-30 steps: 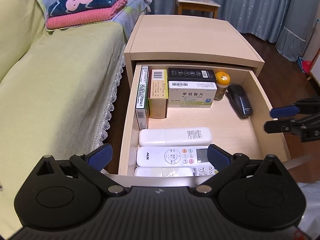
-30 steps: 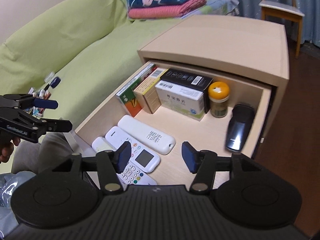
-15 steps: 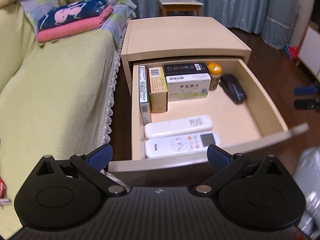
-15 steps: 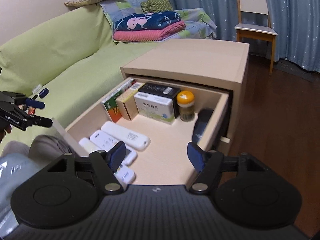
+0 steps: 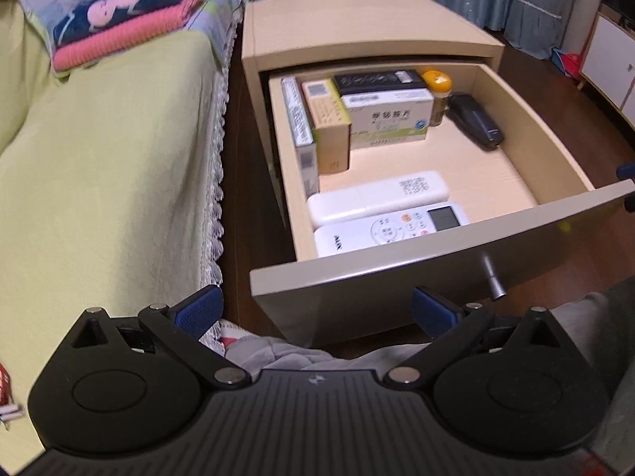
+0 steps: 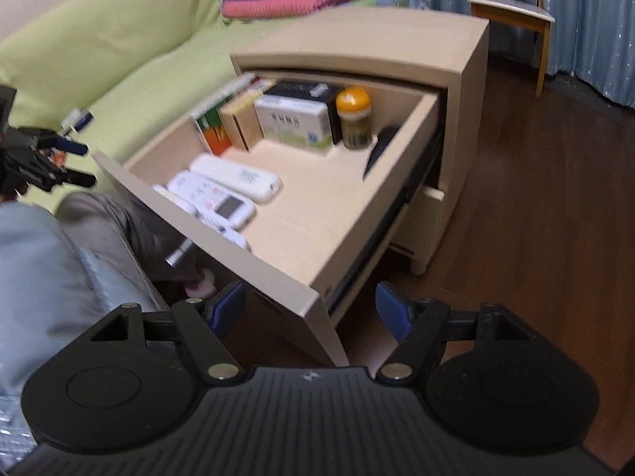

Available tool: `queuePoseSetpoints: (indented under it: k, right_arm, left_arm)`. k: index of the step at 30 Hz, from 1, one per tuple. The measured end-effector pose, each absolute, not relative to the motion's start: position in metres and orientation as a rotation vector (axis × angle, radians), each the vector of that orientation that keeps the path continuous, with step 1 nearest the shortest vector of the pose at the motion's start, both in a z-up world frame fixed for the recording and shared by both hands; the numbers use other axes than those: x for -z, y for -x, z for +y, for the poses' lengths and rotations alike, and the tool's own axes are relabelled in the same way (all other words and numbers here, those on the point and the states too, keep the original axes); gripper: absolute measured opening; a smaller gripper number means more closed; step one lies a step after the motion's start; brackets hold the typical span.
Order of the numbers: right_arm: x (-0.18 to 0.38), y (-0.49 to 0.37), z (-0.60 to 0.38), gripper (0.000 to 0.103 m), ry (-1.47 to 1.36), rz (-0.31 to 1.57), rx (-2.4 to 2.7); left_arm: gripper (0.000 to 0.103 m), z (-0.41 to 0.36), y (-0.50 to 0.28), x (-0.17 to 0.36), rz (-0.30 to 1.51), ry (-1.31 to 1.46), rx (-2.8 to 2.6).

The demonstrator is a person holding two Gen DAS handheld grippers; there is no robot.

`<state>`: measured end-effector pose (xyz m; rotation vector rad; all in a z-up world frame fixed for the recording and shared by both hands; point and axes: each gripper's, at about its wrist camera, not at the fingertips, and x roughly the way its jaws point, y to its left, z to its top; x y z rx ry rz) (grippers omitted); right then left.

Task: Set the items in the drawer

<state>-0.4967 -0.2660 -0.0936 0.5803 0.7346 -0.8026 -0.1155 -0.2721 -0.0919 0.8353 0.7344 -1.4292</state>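
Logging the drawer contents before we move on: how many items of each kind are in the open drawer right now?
Boxes: 4, the first, second, black and white.
Remotes: 3, the first, second and a third against the front panel, seen only from the right wrist.
Bottle: 1, orange-capped.
Dark shaver-like gadget: 1.
Total: 9.

The drawer [image 5: 436, 254] stands pulled open: boxes [image 5: 391, 119] at 12 o'clock, bottle [image 5: 436, 95] and black case [image 5: 476, 123] at 1, remotes [image 5: 381, 198] at 6.

Left gripper [image 5: 315, 311] and right gripper [image 6: 311, 309] both empty, jaws apparently spread wide.
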Motion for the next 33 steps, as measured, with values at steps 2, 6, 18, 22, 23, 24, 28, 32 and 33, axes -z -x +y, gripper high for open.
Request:
queuePoseSetpoints:
  k: [2,6,18,22,23,24,28,32,33]
  right_arm:
    - [0.097,0.494,-0.266,0.064,-0.581,0.751,0.793]
    - [0.101,0.487,-0.264,0.049,-0.568,0.787,0.778]
    - [0.099,0.475,-0.263,0.038,-0.559,0.809,0.784]
    - [0.099,0.473,-0.262,0.039,-0.554,0.810,0.798]
    - [0.100,0.472,-0.261,0.039,-0.551,0.809,0.803]
    - [0.100,0.472,-0.261,0.039,-0.549,0.808,0.808]
    - [0.101,0.470,-0.261,0.039,-0.536,0.803,0.828]
    - [0.101,0.469,-0.261,0.039,-0.528,0.795,0.843]
    - [0.102,0.468,-0.262,0.039,-0.526,0.792,0.846]
  left_arm:
    - [0.093,-0.274,0.111,0.099,0.757,-0.836,1.421]
    - [0.091,-0.273,0.108,0.107,0.780,-0.809,1.433]
    - [0.075,-0.281,0.110,0.120,0.756,-0.812,1.470]
    - [0.075,-0.280,0.109,0.121,0.746,-0.805,1.478]
    - [0.075,-0.280,0.109,0.122,0.744,-0.802,1.479]
    - [0.075,-0.280,0.109,0.122,0.743,-0.800,1.479]
    - [0.075,-0.281,0.111,0.123,0.739,-0.791,1.473]
    - [0.074,-0.282,0.113,0.125,0.729,-0.785,1.465]
    - [0.074,-0.282,0.113,0.125,0.726,-0.783,1.463]
